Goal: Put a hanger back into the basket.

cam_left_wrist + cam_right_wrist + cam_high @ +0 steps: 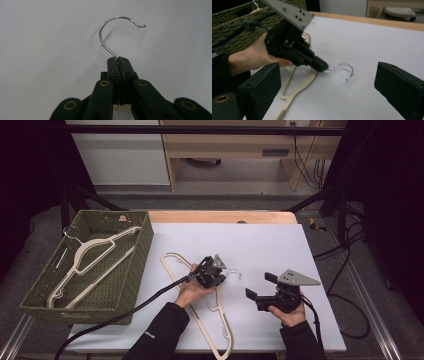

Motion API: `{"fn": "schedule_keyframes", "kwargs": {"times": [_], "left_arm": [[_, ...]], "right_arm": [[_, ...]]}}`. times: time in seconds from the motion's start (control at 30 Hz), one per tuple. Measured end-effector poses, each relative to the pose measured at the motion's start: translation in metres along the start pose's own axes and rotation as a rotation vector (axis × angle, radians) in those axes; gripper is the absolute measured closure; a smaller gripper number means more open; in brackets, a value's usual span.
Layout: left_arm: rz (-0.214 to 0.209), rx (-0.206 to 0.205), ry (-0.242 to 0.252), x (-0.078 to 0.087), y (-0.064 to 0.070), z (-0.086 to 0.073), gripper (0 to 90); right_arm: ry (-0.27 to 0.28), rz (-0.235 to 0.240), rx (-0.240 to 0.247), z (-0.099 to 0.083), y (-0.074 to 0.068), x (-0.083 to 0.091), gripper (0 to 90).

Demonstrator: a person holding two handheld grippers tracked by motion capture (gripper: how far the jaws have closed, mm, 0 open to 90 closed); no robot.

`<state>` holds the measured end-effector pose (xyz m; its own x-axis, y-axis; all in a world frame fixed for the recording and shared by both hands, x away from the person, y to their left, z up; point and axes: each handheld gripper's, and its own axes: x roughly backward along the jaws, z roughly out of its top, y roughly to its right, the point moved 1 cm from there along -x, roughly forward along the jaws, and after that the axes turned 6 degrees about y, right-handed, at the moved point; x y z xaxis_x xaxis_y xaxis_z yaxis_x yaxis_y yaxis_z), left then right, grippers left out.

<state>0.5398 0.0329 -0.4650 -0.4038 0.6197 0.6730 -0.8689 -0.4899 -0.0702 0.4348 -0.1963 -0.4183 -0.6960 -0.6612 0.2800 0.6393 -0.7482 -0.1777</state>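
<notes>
- Left gripper (223, 276) sits low over the table's middle, jaws pressed together on the hook's (117, 32) stem.
- Left hand (189, 290) wraps its body from behind, dark sleeve running in from the bottom.
- Right gripper (260, 287) is held off to the right, jaws spread wide, pointing toward the left one.
- Right hand (291, 314) grips it from below.

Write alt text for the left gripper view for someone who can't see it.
The left hand-held gripper is shut on the base of a hanger's metal hook, which curves up over a plain white table. A bit of the cream hanger peeks below the jaws.
</notes>
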Motion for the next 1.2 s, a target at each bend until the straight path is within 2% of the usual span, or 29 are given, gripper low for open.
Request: {"fn": "schedule_keyframes", "kwargs": {"times": [0.17,0.23,0.3,0.37,0.43,0.77,0.87,0.93,1.03,1.1,1.13,1.2], "left_arm": [[0.035,-0.043,0.043,0.017,0.005,0.007,89.1],[0.042,-0.044,0.056,0.022,0.007,0.008,89.1],[0.036,-0.042,0.069,0.026,0.007,0.008,89.1],[0.035,-0.021,0.094,0.031,0.006,0.007,89.1],[0.043,-0.032,0.093,0.036,0.005,0.006,89.1],[0.059,-0.013,0.141,0.053,0.007,0.007,89.0],[0.065,-0.020,0.145,0.056,0.007,0.008,89.1],[0.066,-0.018,0.146,0.058,0.008,0.007,89.0],[0.072,-0.018,0.146,0.061,0.010,0.007,89.1],[0.074,-0.017,0.149,0.063,0.011,0.007,89.0],[0.074,-0.018,0.148,0.063,0.011,0.007,89.0],[0.079,-0.021,0.148,0.064,0.012,0.007,89.0]], "right_arm": [[-0.051,0.025,-0.029,-0.008,-0.010,-0.020,10.6],[-0.073,0.030,-0.035,-0.011,-0.014,-0.028,11.7],[-0.086,0.027,-0.039,-0.013,-0.018,-0.034,12.2],[-0.105,0.038,-0.036,-0.015,-0.020,-0.040,13.0],[-0.119,0.045,-0.049,-0.018,-0.023,-0.047,14.0],[-0.183,0.072,-0.077,-0.025,-0.039,-0.079,25.0],[-0.208,0.072,-0.077,-0.028,-0.041,-0.084,31.4],[-0.217,0.074,-0.096,-0.029,-0.041,-0.086,38.7],[-0.222,0.102,-0.110,-0.029,-0.041,-0.089,45.8],[-0.225,0.121,-0.147,-0.029,-0.042,-0.090,49.3],[-0.221,0.135,-0.145,-0.029,-0.041,-0.092,51.7],[-0.223,0.149,-0.174,-0.029,-0.042,-0.094,56.6]]}}
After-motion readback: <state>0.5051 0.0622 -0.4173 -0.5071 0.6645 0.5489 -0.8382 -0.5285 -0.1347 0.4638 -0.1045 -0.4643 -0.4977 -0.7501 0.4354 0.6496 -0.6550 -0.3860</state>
